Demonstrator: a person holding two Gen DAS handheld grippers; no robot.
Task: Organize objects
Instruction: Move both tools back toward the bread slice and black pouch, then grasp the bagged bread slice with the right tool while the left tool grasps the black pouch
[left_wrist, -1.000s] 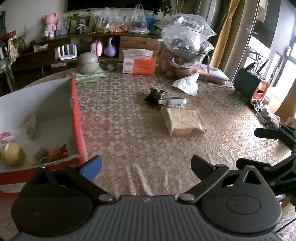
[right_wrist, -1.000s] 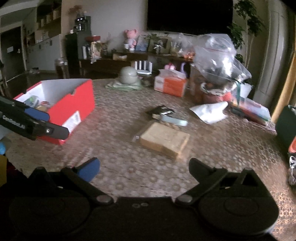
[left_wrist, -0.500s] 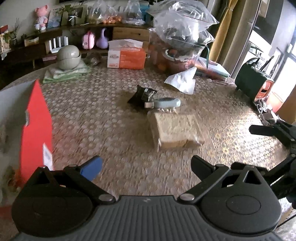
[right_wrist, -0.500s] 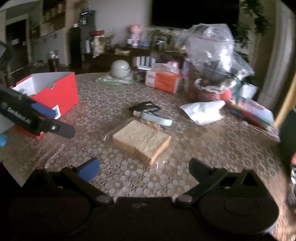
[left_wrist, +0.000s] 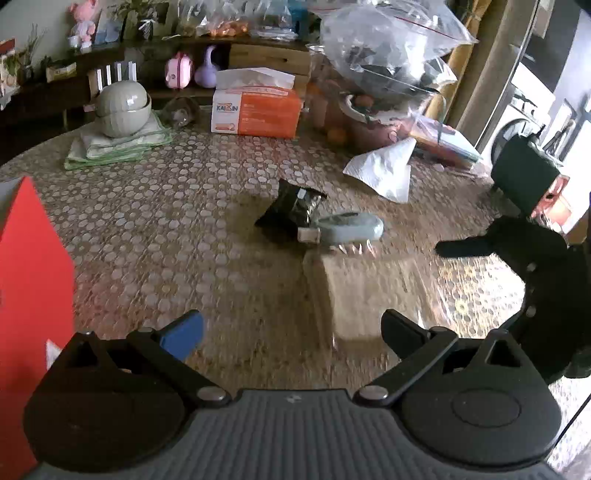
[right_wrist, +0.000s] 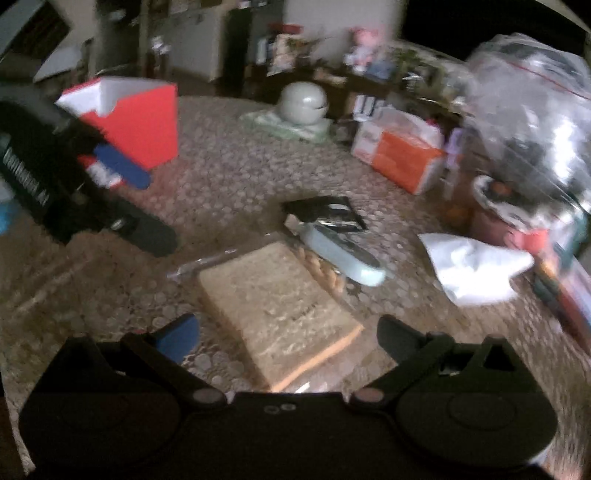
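Note:
A wrapped slab of sliced bread (left_wrist: 365, 291) (right_wrist: 280, 314) lies on the patterned table. Behind it lie a pale blue brush (left_wrist: 349, 227) (right_wrist: 341, 254) and a black foil packet (left_wrist: 291, 208) (right_wrist: 325, 212). My left gripper (left_wrist: 291, 332) is open and empty, just left of the bread's near end. My right gripper (right_wrist: 288, 334) is open and empty, with the bread's near corner between its jaws. The red box (left_wrist: 33, 280) (right_wrist: 136, 118) stands at the left. Each gripper shows in the other's view: the right (left_wrist: 517, 258), the left (right_wrist: 74, 184).
At the table's back stand an orange tissue box (left_wrist: 255, 107), stacked grey bowls on a folded cloth (left_wrist: 122, 107), a big clear bag over a basket (left_wrist: 388, 62) and crumpled white paper (left_wrist: 388, 170). A dark green speaker (left_wrist: 524, 177) is at the right edge.
Both grippers moved forward toward the bread, which now looks larger and closer. The left view swung right, so the red box slid to its left edge. Both stay open.

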